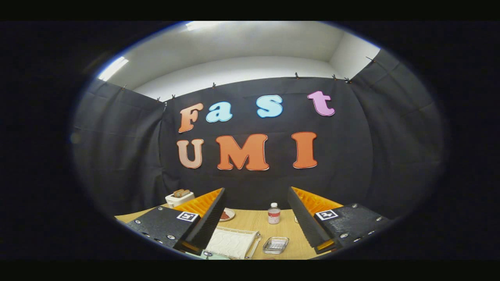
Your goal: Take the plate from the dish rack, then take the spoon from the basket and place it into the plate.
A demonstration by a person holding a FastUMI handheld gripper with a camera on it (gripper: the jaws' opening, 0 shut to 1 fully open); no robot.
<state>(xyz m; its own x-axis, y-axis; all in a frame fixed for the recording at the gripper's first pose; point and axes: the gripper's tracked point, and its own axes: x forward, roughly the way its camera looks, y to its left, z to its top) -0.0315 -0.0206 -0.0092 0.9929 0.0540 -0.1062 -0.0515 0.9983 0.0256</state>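
My gripper (257, 191) is held high above a wooden table (254, 222) and points at the booth wall. Its fingers stand wide apart with nothing between them. Below and between the fingers lies a white tray-like rack (232, 242) with a wavy surface and a thin rim. A small clear glass dish (275, 244) sits just to its right. Beyond the left finger, a small plate (228, 214) holding something brown peeks out, partly hidden by that finger.
A white toaster (179, 198) with bread in it stands at the table's far left. A small bottle (274, 214) with a red label stands between the fingers near the wall. A pale object (213, 255) shows below the rack.
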